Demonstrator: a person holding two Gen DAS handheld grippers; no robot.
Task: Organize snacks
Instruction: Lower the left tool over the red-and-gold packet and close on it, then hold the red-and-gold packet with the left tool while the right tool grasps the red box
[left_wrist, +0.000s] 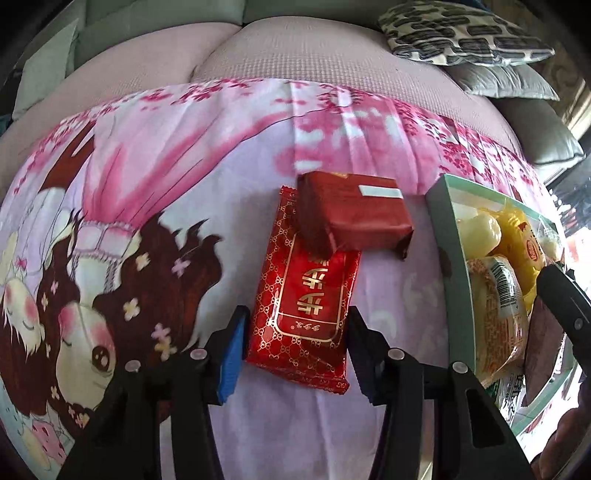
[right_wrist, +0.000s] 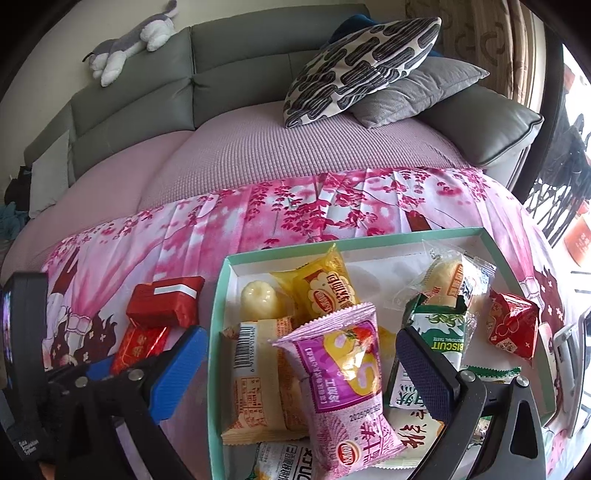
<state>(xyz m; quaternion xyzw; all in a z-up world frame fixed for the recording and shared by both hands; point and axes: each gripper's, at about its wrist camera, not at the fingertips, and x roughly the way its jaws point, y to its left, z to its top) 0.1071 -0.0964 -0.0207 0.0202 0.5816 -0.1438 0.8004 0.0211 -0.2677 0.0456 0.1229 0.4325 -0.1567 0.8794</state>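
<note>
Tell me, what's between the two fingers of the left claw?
The flat red packet with gold writing lies between the open left claw's fingers, not yet pinched. A red wrapped block rests on its far end. The left wrist view shows this.

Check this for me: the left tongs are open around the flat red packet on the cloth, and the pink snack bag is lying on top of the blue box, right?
Nearly. The left tongs do sit open around the flat red packet, but the box under the pink snack bag is mint green, not blue, as the right wrist view shows.
</note>
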